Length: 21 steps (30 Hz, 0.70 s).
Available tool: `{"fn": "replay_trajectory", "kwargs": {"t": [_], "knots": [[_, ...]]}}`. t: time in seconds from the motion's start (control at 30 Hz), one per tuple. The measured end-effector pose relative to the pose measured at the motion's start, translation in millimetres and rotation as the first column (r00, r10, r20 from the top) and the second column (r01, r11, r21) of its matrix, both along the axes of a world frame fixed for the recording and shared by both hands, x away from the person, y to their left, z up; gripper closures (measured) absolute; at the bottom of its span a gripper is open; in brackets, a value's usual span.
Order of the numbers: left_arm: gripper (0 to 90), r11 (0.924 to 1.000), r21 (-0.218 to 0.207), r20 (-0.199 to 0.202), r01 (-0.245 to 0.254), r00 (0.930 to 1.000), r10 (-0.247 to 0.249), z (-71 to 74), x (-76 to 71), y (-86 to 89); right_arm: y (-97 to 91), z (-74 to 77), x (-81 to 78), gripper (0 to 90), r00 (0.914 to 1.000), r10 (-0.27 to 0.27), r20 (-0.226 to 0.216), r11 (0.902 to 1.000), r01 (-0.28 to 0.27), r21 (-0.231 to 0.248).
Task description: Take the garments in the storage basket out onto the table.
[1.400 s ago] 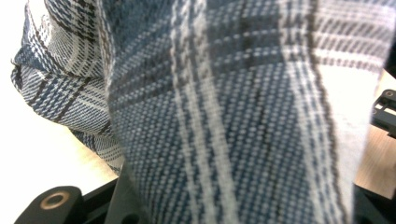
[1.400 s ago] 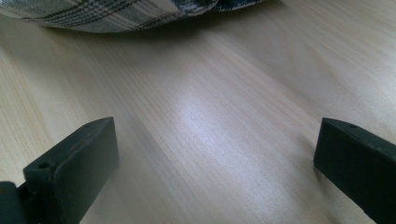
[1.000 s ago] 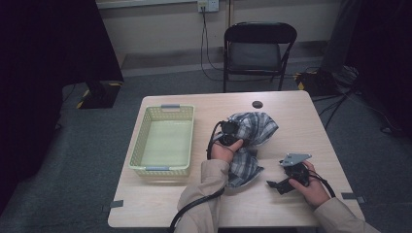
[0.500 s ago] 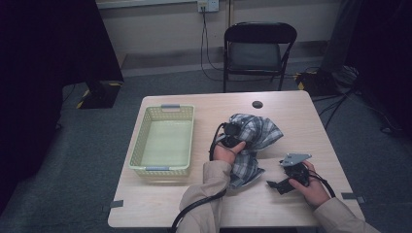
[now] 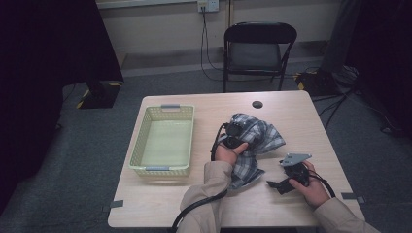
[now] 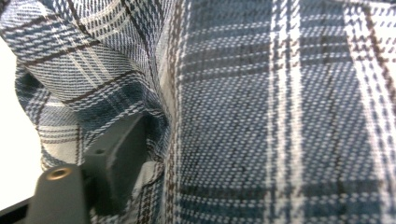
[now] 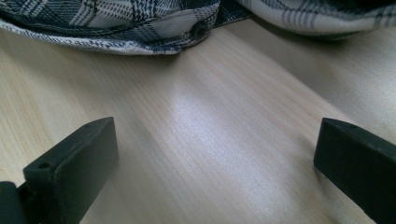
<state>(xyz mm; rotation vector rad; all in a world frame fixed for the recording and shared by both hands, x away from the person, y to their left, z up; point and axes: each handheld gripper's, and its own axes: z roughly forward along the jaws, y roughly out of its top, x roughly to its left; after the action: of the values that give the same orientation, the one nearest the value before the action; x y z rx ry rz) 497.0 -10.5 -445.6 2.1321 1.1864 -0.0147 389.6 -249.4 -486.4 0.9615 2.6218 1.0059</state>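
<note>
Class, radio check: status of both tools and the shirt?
Left tool just opening, plaid shirt between jaws. Right tool open, on bare table. Nothing blocking the basket.

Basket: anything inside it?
The yellow-green basket looks empty in the high view: its pale floor shows bare. The plaid shirt lies on the table to its right, outside it. The strip of floor behind the near wall is hidden.
</note>
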Motion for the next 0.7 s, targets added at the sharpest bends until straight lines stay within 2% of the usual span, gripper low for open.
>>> {"fn": "replay_trajectory", "kwargs": {"t": [0.23, 0.4, 0.63, 0.7], "knots": [[13.8, 0.9998, 0.013, 0.010, 0.012, 0.9999, -0.012, 3.4, -0.1, -2.1, 0.0, 0.0, 0.0, 0.0, 1.0000, 0.000, 0.000, 1.0000, 0.000, 0.000], [11.8, 0.9999, 0.000, 0.001, 0.011, 0.9999, -0.011, 5.9, -0.4, -1.2, 0.0, 0.0, 0.0, 0.0, 1.0000, 0.000, 0.000, 1.0000, 0.000, 0.000], [8.8, 0.9996, -0.014, 0.013, 0.026, 0.9996, -0.026, 14.5, -2.2, 0.6, 0.0, 0.0, -0.1, 0.0, 1.0000, 0.000, -0.001, 1.0000, 0.000, 0.000], [6.2, 0.9992, -0.031, 0.017, 0.024, 0.9996, -0.023, 18.6, -3.0, 1.9, 0.0, 0.0, 0.0, 0.0, 1.0000, 0.000, 0.000, 1.0000, 0.000, 0.000]]}}
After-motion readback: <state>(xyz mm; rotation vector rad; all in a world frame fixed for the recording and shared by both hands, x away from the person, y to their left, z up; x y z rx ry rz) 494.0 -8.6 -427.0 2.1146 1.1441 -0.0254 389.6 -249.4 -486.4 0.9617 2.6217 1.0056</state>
